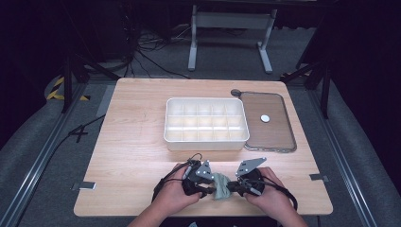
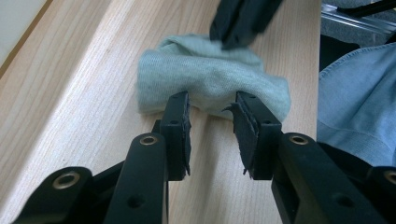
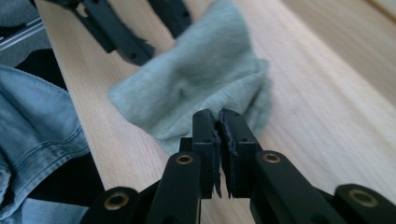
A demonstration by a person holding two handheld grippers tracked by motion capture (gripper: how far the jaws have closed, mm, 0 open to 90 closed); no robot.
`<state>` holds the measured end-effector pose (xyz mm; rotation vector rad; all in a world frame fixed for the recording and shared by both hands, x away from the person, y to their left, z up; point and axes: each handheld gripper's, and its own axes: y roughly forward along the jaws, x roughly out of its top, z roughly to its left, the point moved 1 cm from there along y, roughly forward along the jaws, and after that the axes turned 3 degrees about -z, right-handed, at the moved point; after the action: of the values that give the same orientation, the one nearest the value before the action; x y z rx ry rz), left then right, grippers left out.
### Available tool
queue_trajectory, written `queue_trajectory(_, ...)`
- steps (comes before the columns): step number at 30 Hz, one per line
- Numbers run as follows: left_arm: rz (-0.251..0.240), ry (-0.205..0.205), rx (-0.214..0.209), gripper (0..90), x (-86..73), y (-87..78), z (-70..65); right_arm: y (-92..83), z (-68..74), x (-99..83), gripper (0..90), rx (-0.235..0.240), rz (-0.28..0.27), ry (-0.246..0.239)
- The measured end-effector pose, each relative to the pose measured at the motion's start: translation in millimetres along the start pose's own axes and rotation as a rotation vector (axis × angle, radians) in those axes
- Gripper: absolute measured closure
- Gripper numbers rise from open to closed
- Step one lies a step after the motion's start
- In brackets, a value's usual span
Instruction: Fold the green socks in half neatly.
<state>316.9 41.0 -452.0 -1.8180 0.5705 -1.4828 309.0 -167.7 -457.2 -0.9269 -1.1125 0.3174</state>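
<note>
Both hands came in at the near edge of the table [image 1: 132, 142], well short of the white divided tray [image 1: 206, 124] and the brown lid [image 1: 269, 127] beside it. Between them lay a crumpled grey-green sock [image 1: 220, 186], bunched on the wood near the edge. Left gripper [image 2: 211, 108] stood released, its tips against the sock's near side, while the right gripper [image 3: 217, 122] was clenched, its tips at the sock's edge; whether it pinched cloth I could not tell
</note>
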Motion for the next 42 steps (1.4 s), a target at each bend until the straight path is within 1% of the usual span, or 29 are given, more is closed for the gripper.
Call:
queue_trajectory(2,-0.001,0.007,0.000,66.3,0.4,1.0,-0.2,6.2,4.5,0.8,84.9,0.013,0.005,-0.005)
queue_trajectory(3,-0.001,0.007,0.000,66.1,0.4,1.0,-0.2,6.2,4.5,0.8,84.9,0.013,0.005,-0.005)
queue_trajectory(6,0.002,0.016,-0.001,65.5,0.6,2.4,-1.6,12.7,9.2,1.6,84.8,0.030,-0.004,-0.001)
queue_trajectory(7,-0.002,0.031,0.000,65.1,1.4,3.4,-2.1,14.0,10.2,2.0,84.7,0.031,-0.006,-0.002)
queue_trajectory(9,-0.005,0.029,0.000,64.7,1.9,3.7,-2.7,14.5,10.2,2.0,84.7,0.029,-0.008,-0.001)
queue_trajectory(10,-0.010,0.043,0.001,64.7,3.0,3.8,-2.5,15.0,9.8,1.7,84.6,0.033,-0.012,0.003)
queue_trajectory(12,-0.020,0.043,0.005,64.0,4.2,3.9,-3.7,16.4,7.6,-0.2,84.5,0.052,-0.032,0.029)
queue_trajectory(13,-0.024,0.052,0.006,63.9,5.5,5.0,-4.4,16.5,7.0,-0.5,84.5,0.056,-0.035,0.034)
queue_trajectory(17,-0.015,0.062,0.009,63.1,7.6,8.6,-5.8,17.0,5.8,-1.3,84.8,0.062,-0.037,0.043)
queue_trajectory(18,-0.012,0.067,0.003,62.2,8.1,10.0,-6.1,17.2,5.5,-1.7,84.9,0.060,-0.034,0.043)
queue_trajectory(19,-0.004,0.065,-0.003,62.2,8.2,11.6,-6.5,17.2,5.5,-1.7,84.9,0.060,-0.034,0.043)
queue_trajectory(20,0.010,0.055,-0.005,61.1,8.2,13.7,-7.4,17.3,5.7,-1.9,84.9,0.060,-0.032,0.036)
queue_trajectory(21,0.007,0.049,0.001,60.2,8.7,14.5,-8.9,17.2,5.7,-2.0,84.9,0.059,-0.032,0.031)
queue_trajectory(23,0.020,0.058,0.010,60.2,10.1,14.6,-9.5,17.1,4.7,-2.3,84.8,0.061,-0.031,0.032)
queue_trajectory(24,0.021,0.048,0.006,60.2,10.4,15.2,-9.2,16.8,4.2,-2.3,84.5,0.061,-0.029,0.032)
queue_trajectory(25,0.022,0.037,0.005,60.2,10.4,15.7,-9.4,15.6,3.7,-2.2,83.5,0.062,-0.022,0.028)
queue_trajectory(28,0.024,0.028,0.006,60.3,11.0,17.2,-9.5,6.3,1.7,-1.8,79.0,0.043,0.012,0.026)
queue_trajectory(29,0.024,0.027,0.006,60.3,11.1,17.2,-9.4,1.4,0.4,-1.6,78.8,0.036,0.007,0.033)
queue_trajectory(30,0.025,0.024,0.005,60.4,10.8,17.1,-9.3,-3.5,-2.0,-1.6,78.4,0.025,-0.011,0.039)
queue_trajectory(32,0.023,0.019,0.002,60.5,10.4,16.8,-8.5,-13.5,-6.2,-1.2,76.5,0.002,-0.053,0.064)
queue_trajectory(34,0.020,0.018,0.000,60.5,10.3,16.9,-8.2,-19.5,-8.7,-0.8,72.3,-0.025,-0.099,0.093)
queue_trajectory(36,0.020,0.016,0.001,60.5,10.3,16.8,-8.3,-20.9,-9.2,-0.4,68.9,-0.043,-0.135,0.120)
queue_trajectory(37,0.022,0.018,0.003,60.5,10.5,16.8,-8.5,-20.0,-8.7,0.0,66.2,-0.054,-0.152,0.126)
queue_trajectory(39,0.023,0.025,0.008,60.5,10.7,16.6,-8.3,-16.1,-6.1,1.2,58.3,-0.068,-0.180,0.135)
queue_trajectory(40,0.023,0.025,0.008,60.5,10.6,16.5,-8.3,-14.4,-4.7,2.3,58.2,-0.075,-0.195,0.129)
queue_trajectory(42,0.024,0.026,0.009,60.5,10.6,16.5,-8.6,-12.0,-1.8,4.1,56.2,-0.083,-0.203,0.146)
